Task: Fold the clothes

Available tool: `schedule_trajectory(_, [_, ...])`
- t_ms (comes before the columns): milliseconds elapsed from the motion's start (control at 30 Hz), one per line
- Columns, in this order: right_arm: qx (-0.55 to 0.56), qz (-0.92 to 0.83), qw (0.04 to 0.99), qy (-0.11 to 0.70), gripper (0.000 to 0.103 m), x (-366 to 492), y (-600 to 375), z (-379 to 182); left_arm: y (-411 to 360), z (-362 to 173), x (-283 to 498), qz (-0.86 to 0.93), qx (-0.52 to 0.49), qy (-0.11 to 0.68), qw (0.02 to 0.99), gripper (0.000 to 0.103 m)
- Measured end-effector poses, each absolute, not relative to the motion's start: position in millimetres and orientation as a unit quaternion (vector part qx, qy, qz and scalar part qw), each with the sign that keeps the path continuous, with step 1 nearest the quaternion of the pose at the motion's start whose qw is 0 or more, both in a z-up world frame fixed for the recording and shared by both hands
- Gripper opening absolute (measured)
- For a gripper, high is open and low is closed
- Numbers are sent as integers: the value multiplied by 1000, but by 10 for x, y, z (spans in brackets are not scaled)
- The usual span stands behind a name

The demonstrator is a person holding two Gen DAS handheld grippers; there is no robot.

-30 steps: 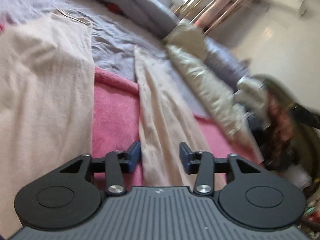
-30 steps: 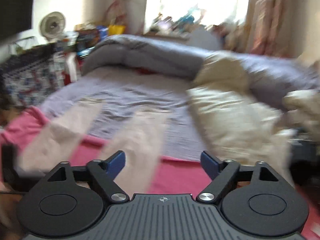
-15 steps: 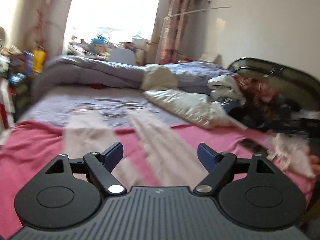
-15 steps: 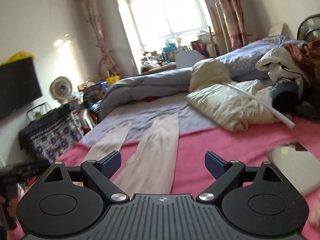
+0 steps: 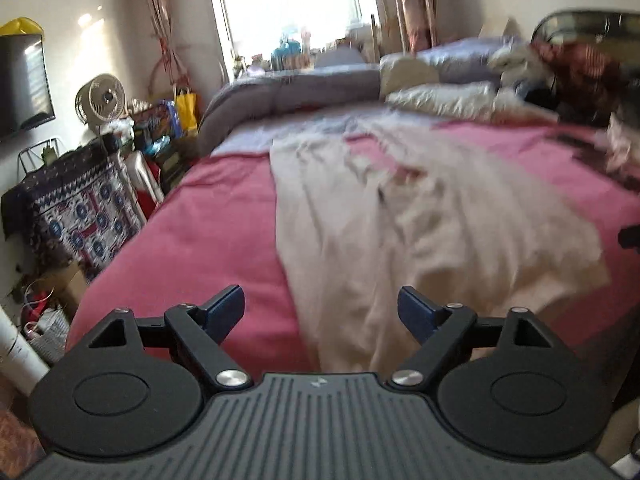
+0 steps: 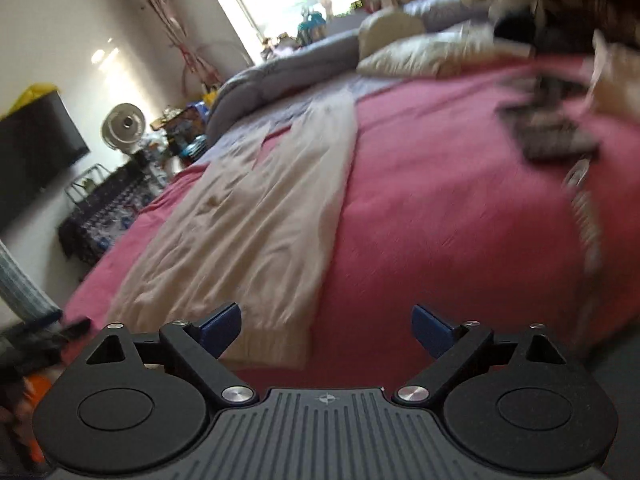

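The long beige cotton trousers (image 5: 400, 232) stretch toward 12 o'clock on the pink bed blanket (image 5: 224, 220) (waist end nearest); left tongs (image 5: 322, 308) and right tongs (image 6: 326, 326) both gape empty, the right's at the hem corner

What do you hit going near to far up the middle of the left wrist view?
Left gripper, jaws open and empty → beige trousers on the pink blanket → lilac sheet → grey duvet → window.
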State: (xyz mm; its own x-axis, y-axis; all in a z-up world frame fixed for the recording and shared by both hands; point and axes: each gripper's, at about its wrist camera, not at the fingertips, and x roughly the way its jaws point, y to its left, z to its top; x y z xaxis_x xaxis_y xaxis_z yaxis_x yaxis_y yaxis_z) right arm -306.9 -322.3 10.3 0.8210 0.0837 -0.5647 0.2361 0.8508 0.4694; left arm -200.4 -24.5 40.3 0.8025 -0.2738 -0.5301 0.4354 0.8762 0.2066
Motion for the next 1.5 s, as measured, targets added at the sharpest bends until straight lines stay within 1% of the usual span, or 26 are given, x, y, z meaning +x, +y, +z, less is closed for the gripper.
schedule_trajectory(100, [306, -8, 907, 291, 91, -3007, -3252, 27, -259, 234, -1893, -168, 167, 272, 933, 86])
schedule_trajectory(133, [329, 4, 900, 286, 86, -2986, -3279, -13, -268, 181, -1844, -162, 161, 284, 931, 86])
schedule_trajectory(167, [348, 9, 893, 287, 78, -2952, -3298, -57, -261, 141, -1805, -160, 153, 292, 930, 86])
schedule_trajectory(233, [366, 10, 884, 290, 78, -2883, -3313, -123, -229, 75, -1736, -161, 136, 308, 928, 86])
schedule_trajectory(300, [356, 7, 888, 292, 79, -2857, -3292, -113, -127, 65, -1739, -162, 120, 314, 928, 90])
schedule_trajectory(333, [350, 7, 890, 293, 77, -2847, -3281, -105, -98, 57, -1721, -162, 111, 318, 928, 91])
schedule_trajectory(400, [335, -12, 892, 302, 41, -2863, -3262, -69, -39, 64, -1747, -163, 99, 321, 928, 92])
schedule_trajectory(433, [327, -20, 893, 310, 6, -2870, -3268, -63, -30, 68, -1758, -162, 99, 321, 928, 92])
schedule_trajectory(533, [342, -11, 887, 312, 7, -2936, -3324, -42, -38, 80, -1782, -161, 105, 319, 928, 92])
schedule_trajectory(600, [302, -13, 901, 311, 7, -2993, -3270, 68, -47, 102, -1810, -157, 117, 314, 929, 92])
schedule_trajectory(633, [249, -19, 916, 314, 7, -3014, -3184, 142, -45, 112, -1829, -157, 123, 311, 929, 92])
schedule_trajectory(700, [80, -34, 939, 332, 8, -3039, -2855, 193, -24, 123, -1868, -157, 134, 309, 929, 92])
schedule_trajectory(733, [-10, -42, 940, 338, 12, -3051, -2679, 210, -16, 120, -1865, -155, 135, 310, 928, 93])
schedule_trajectory(800, [-66, -32, 937, 343, 22, -3089, -2486, 155, 1, 118, -1854, -153, 133, 313, 928, 93])
schedule_trajectory(867, [-100, -18, 933, 346, 60, -3111, -2321, 78, 6, 136, -1866, -155, 135, 313, 927, 93])
schedule_trajectory(900, [-123, -18, 931, 343, 63, -3100, -2238, 42, 1, 148, -1891, -159, 140, 311, 927, 93])
schedule_trajectory(1033, [-230, -57, 928, 287, 62, -3000, -1953, -100, -50, 165, -2050, -190, 175, 302, 918, 93])
schedule_trajectory(1100, [-281, -102, 916, 267, 57, -2919, -1858, -201, -94, 160, -2151, -208, 199, 292, 912, 93])
schedule_trajectory(1200, [-307, -135, 911, 242, 40, -2952, -1811, -215, -169, 155, -2274, -225, 231, 271, 907, 94])
schedule_trajectory(1233, [-315, -154, 908, 231, 32, -2969, -1806, -208, -192, 149, -2288, -229, 238, 269, 905, 94])
schedule_trajectory(1267, [-319, -172, 905, 224, 32, -2979, -1813, -200, -213, 141, -2288, -232, 242, 269, 903, 94])
schedule_trajectory(1333, [-313, -192, 902, 228, 32, -2997, -1873, -177, -256, 110, -2282, -235, 252, 271, 899, 94])
schedule_trajectory(1400, [-309, -161, 907, 238, 32, -3032, -1864, -178, -299, 80, -2303, -238, 266, 270, 894, 94])
schedule_trajectory(1433, [-308, -142, 909, 243, 36, -3051, -1853, -180, -311, 71, -2311, -238, 270, 270, 893, 94])
schedule_trajectory(1467, [-320, -122, 908, 242, 45, -3072, -1797, -204, -320, 63, -2316, -237, 273, 270, 893, 94])
schedule_trajectory(1500, [-338, -101, 905, 240, 50, -3095, -1724, -237, -328, 56, -2320, -236, 276, 269, 892, 94])
